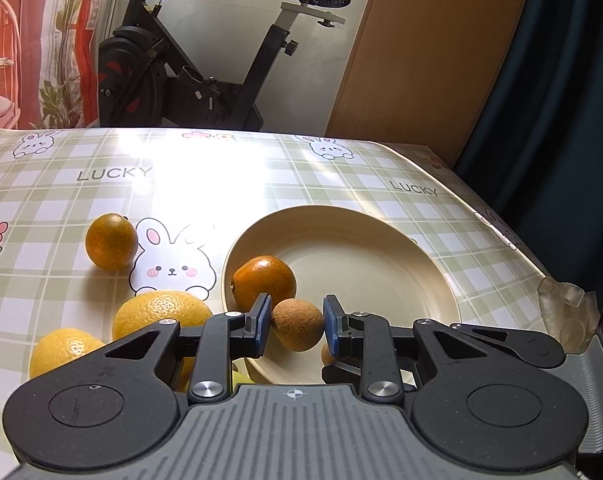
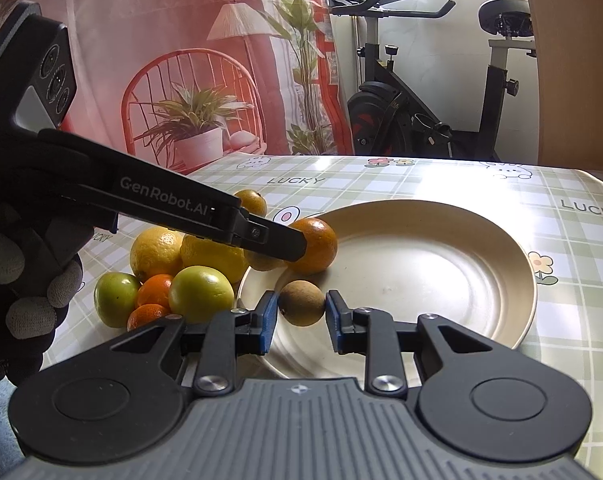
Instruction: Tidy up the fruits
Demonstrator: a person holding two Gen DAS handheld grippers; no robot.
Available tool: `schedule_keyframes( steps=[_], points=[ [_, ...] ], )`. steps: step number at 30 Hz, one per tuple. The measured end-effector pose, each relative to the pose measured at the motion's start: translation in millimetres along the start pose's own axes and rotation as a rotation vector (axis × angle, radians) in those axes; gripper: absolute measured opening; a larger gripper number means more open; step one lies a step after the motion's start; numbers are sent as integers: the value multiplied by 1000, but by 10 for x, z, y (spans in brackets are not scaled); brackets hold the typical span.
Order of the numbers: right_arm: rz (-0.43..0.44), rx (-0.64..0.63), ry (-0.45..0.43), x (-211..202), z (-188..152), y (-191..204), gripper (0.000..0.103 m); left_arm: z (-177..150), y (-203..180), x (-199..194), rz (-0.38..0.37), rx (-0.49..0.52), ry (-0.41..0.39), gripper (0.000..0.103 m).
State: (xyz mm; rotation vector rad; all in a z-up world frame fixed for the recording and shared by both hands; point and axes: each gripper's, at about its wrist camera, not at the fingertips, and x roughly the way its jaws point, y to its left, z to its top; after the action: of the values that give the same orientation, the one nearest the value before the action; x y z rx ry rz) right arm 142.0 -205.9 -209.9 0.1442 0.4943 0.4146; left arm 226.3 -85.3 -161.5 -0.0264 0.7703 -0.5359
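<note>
My left gripper (image 1: 296, 326) is shut on a small brown round fruit (image 1: 298, 323), held just over the near rim of a cream plate (image 1: 361, 264). An orange (image 1: 263, 282) lies in the plate right behind it. In the right wrist view the left gripper (image 2: 297, 250) reaches in from the left beside that orange (image 2: 317, 245). My right gripper (image 2: 301, 312) is shut on a second brown fruit (image 2: 302, 303) over the plate's (image 2: 421, 272) near left part.
Left of the plate lies a pile: two lemons (image 2: 155, 252), two green fruits (image 2: 201, 294) and small tangerines (image 2: 155, 290). Another orange (image 1: 111, 242) sits apart on the checked tablecloth. A gloved hand (image 2: 25, 280) holds the left gripper. An exercise bike (image 1: 173, 60) stands beyond the table.
</note>
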Motion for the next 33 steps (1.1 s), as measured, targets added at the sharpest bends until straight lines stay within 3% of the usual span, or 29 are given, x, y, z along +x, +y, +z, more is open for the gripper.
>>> schedule_keyframes(
  steps=[16,28,33],
  points=[
    [6,-21,23,60,12,34,29,23,-19,65,6,-6,26,30],
    [-5,54,-34,-51,-4,-91,33,17,103,-484,41,-48,-133,30],
    [-4,72,-37,-68,6,-131,33,-29,300,-699,81,-98,-148,30]
  ],
)
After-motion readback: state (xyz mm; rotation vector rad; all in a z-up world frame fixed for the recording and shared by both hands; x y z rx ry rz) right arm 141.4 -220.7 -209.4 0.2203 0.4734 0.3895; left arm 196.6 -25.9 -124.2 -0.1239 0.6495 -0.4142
